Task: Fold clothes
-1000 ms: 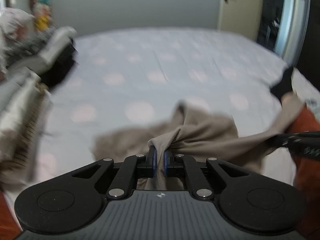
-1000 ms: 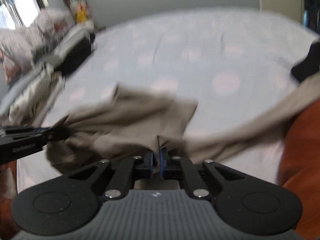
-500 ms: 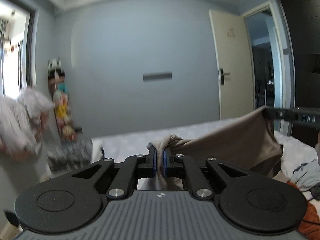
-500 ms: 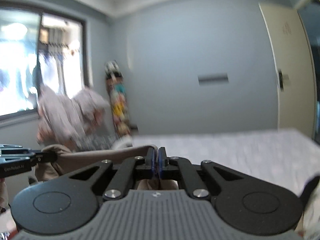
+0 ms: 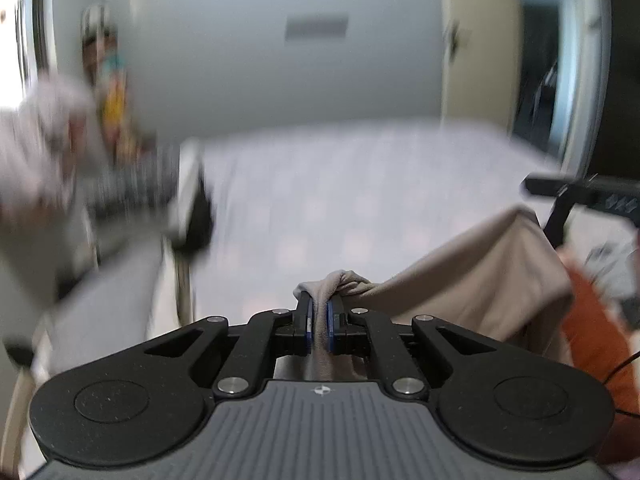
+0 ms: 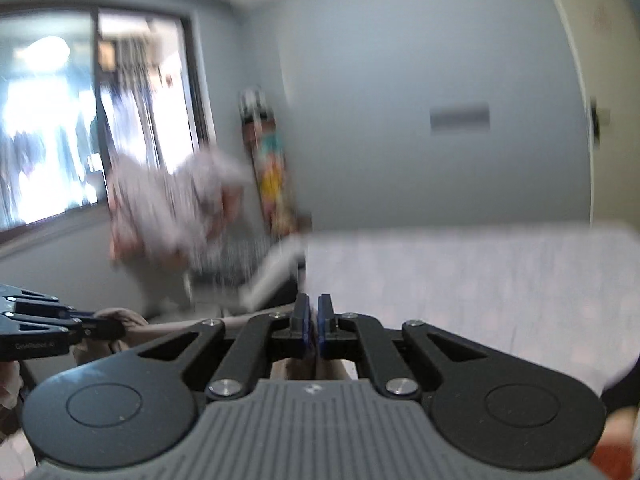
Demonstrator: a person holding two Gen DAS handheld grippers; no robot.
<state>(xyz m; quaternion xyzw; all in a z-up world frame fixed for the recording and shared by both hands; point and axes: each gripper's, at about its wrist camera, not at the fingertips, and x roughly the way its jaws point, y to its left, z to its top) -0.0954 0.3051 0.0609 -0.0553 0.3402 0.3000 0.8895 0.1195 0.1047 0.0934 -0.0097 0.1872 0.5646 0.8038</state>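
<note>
I have the beige garment pinched at two points and strung between the grippers, held up in the air over the near edge of the bed. The left gripper has its fingers clamped on a bunched corner of cloth, which pokes out just past the blue pads. In the right wrist view the right gripper has its fingers pressed nearly together; a strip of beige shows below them, so I judge they grip the other corner, though the cloth between the pads is mostly hidden.

To do this step well, I judge I should keep both grips firm and hold the two corners level and well apart, so the upper edge stays taut and the body hangs free of creases. If it is to be laid down, I would bring both hands down together so the cloth lands flat on the bed — a slack edge would bunch on landing. Both pictures are blurred, so I cannot tell how the lower part hangs.

Both grippers point roughly level toward the far wall, side by side — each shows at the edge of the other's view, left gripper near left, right gripper near right.
</note>
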